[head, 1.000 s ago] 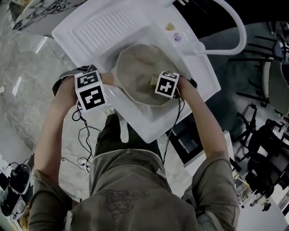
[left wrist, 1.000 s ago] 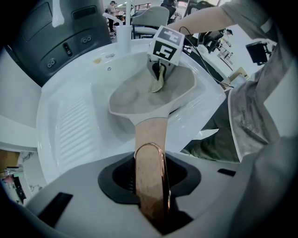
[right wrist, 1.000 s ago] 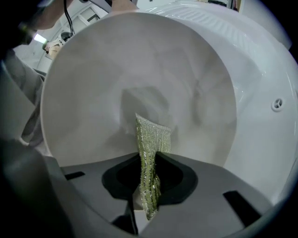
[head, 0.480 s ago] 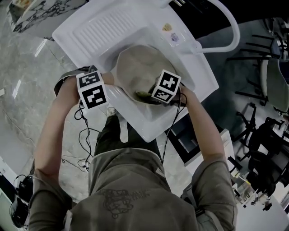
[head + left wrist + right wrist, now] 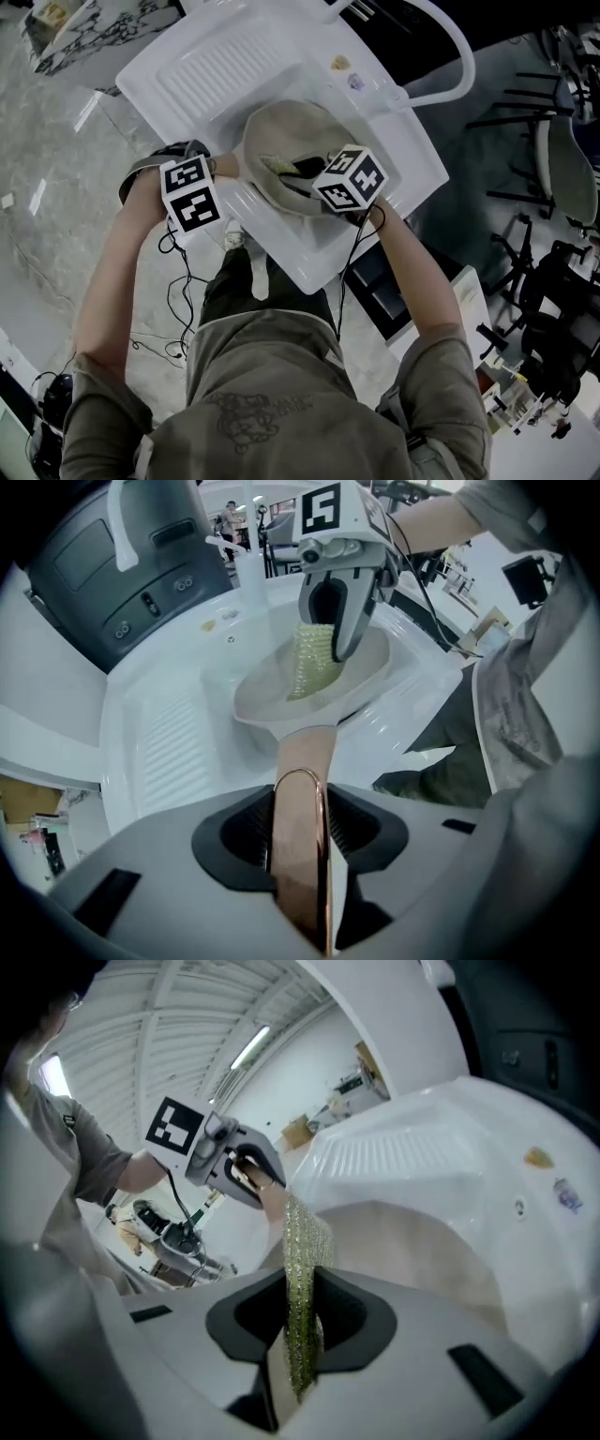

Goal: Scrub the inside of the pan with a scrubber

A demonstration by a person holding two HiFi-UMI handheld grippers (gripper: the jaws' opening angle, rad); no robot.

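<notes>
Holding the pan by its copper-coloured handle [image 5: 305,752], your left gripper [image 5: 300,832]: handle between the pads, touching both, jaws opening at this moment. Your right gripper [image 5: 298,1326]: clamped on a yellow-green mesh scrubber [image 5: 302,1241], which hangs edge-on from the pads, its lower end down inside the pan. Beige pan [image 5: 272,131]: sits in the basin of your white sink [image 5: 187,66], beside the ribbed drainboard.

I see a white moulded sink [image 5: 197,70] with a ribbed draining board, set on grey marble-look floor [image 5: 56,187]. A curved white tube tap [image 5: 472,64] arches over its far corner. Black office chairs [image 5: 553,328] stand well apart on the right.
</notes>
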